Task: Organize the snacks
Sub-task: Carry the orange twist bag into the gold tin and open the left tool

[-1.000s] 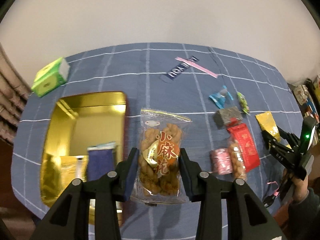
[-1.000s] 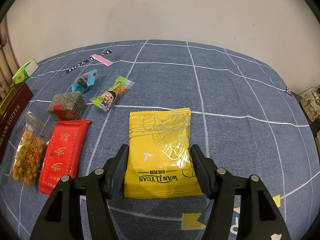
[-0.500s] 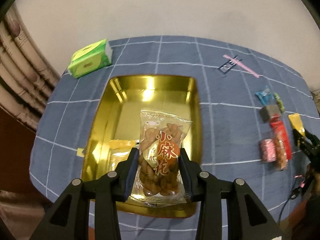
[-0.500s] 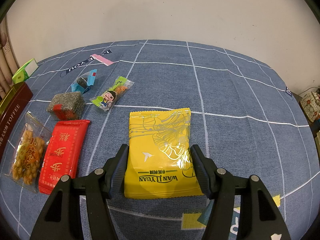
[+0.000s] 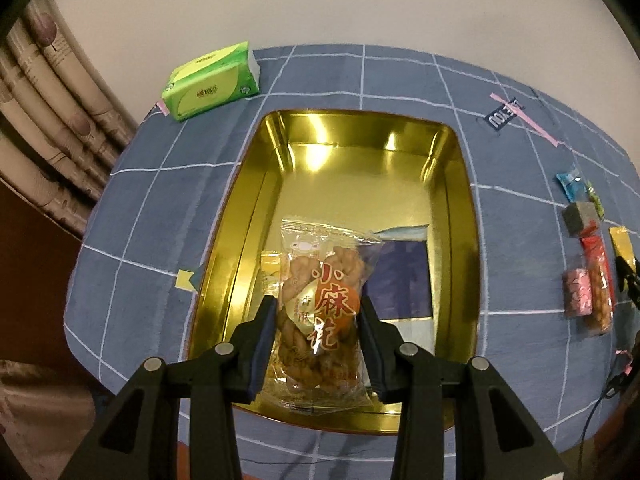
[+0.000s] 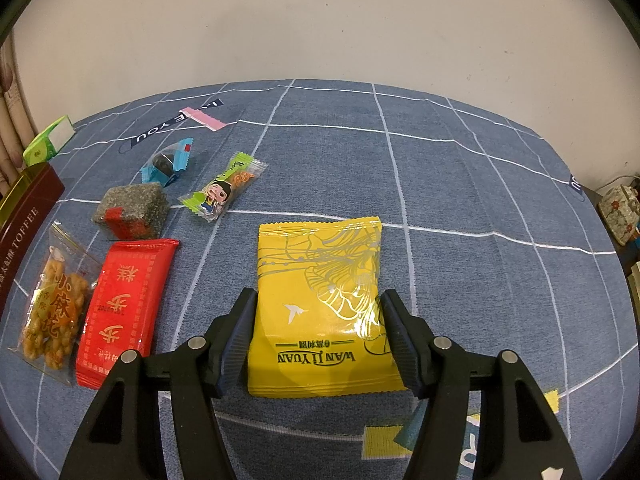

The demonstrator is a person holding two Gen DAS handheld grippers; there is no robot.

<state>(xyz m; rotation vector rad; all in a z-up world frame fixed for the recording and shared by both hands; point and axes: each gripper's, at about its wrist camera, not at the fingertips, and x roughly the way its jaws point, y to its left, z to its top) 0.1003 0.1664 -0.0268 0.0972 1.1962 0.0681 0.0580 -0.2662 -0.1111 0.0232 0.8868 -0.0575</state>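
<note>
Now the left gripper [image 5: 318, 324], clenched on the clear crinkly packet of fried dough twists with red lettering [image 5: 320, 312], hangs over the open gold-lined metal tin [image 5: 460, 208]. A second ago the packet was beside the tin, above the blue checked cloth; half a second ago it was over the tin, with the tin lower in the frame. The tin now fills the left view's centre, so the carry looks nearly done and a release into the tin is probably the next step. Packet not yet resting on the tin floor, as far as I can judge.

Right side: no change across the second. Right gripper [image 6: 318, 332] straddles the flat yellow foil pouch with gold line art [image 6: 320, 300], which lies on the blue checked tablecloth [image 6: 460, 184]. Jaws sit just beside the pouch edges; whether they press it, I cannot tell.

Left view only: tin interior, holding a dark blue packet [image 5: 400, 276] and a pale yellowish one, partly hidden; green tissue pack [image 5: 212, 80] beyond the tin.

Right view only: the waiting snacks up close, namely a red rectangular wrapper [image 6: 124, 312], a grey speckled block [image 6: 132, 210], a green cartoon candy [image 6: 222, 192], a blue-wrapped sweet [image 6: 166, 162] and a second dough-twist bag [image 6: 52, 304]. Also the tin's maroon outer wall, lettered TOFFEE.
</note>
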